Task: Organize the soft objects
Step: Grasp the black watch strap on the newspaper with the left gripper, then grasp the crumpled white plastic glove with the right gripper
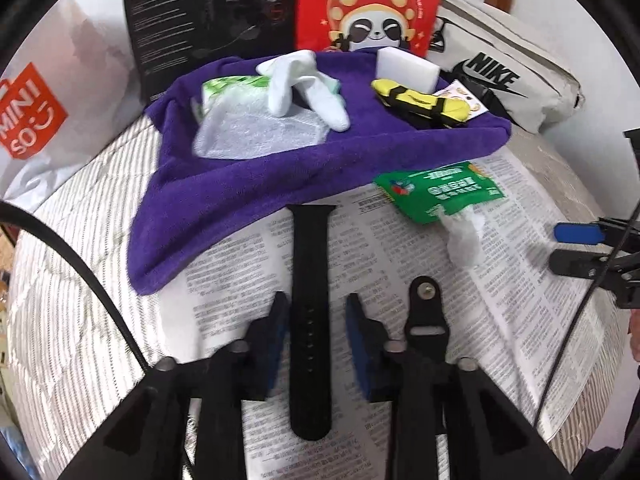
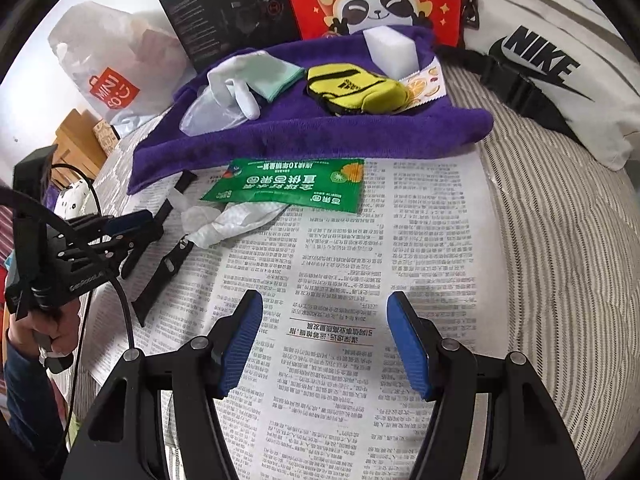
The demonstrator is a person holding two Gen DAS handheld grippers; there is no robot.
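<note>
**poster1:** Purple towel (image 1: 256, 184) is basically the drop zone here. On it I can see white socks (image 1: 304, 80), a yellow and black sock bundle (image 1: 420, 102), a white sponge block (image 1: 404, 66) and a greyish cloth (image 1: 260, 130). It's spread over a newspaper (image 1: 400, 248) on a striped bed cover (image 1: 80, 264).

**poster2:** Where's the left gripper (image 1: 316, 312)?

**poster1:** Low over the newspaper, fingers apart, straddling the long black watch strap (image 1: 310, 288) lying flat between them. Can't tell if the pads touch it. The shorter strap piece (image 1: 424, 312), the one with the pin, lies just beside the right-side finger.

**poster2:** And the other one?

**poster2:** nvm, found it. Right gripper (image 2: 324, 336) hovers over bare newspaper, fingers wide apart, nothing in them. Ahead of it sits a green wipe packet (image 2: 288, 186) with a crumpled white wipe (image 2: 228, 222) poking out, right at the towel's edge.

**poster1:** Yep. Behind the towel: a black box (image 1: 208, 12), a red panda bag (image 1: 368, 4), a white Nike bag (image 1: 504, 80), and a Miniso bag (image 1: 36, 108) off to the left.
</note>
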